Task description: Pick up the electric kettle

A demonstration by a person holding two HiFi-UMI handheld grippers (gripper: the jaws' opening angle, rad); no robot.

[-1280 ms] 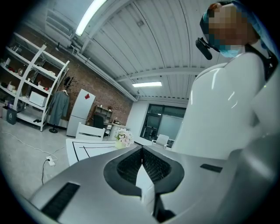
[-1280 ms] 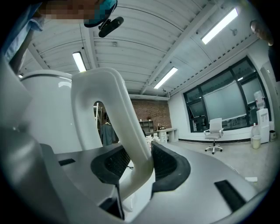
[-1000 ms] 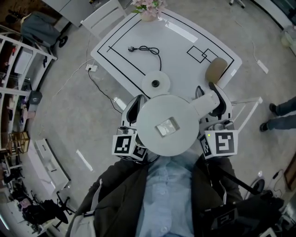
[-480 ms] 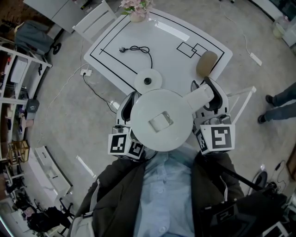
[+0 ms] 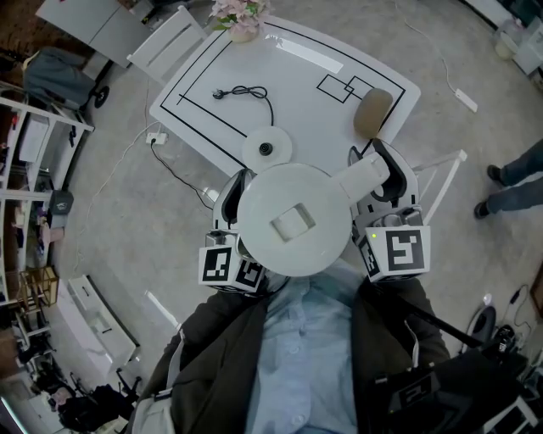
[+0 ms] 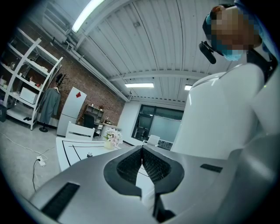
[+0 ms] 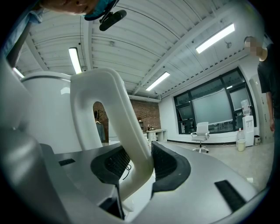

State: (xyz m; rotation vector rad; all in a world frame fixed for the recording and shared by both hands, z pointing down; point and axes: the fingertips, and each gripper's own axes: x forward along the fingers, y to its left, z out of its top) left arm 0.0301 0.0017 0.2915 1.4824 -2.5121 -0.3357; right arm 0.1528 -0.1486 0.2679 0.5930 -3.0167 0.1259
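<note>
A white electric kettle (image 5: 294,220) is held in the air in front of the person's chest, seen from above, with its round lid facing up. It sits just on the near side of the white table (image 5: 297,106), clear of the tabletop.

The right gripper (image 7: 139,148) is clamped on the kettle handle (image 7: 109,109), with one dark pad on each side of the loop. The left gripper (image 6: 142,151) has its jaws closed together with nothing between them. It lies along the kettle's left side, possibly touching it.

The round kettle base (image 5: 266,149) rests at the table's near edge, and its black power cord (image 5: 254,91) trails farther back. A tan rounded object (image 5: 372,112) lies to the right. Flowers (image 5: 237,13) stand at the far edge.
</note>
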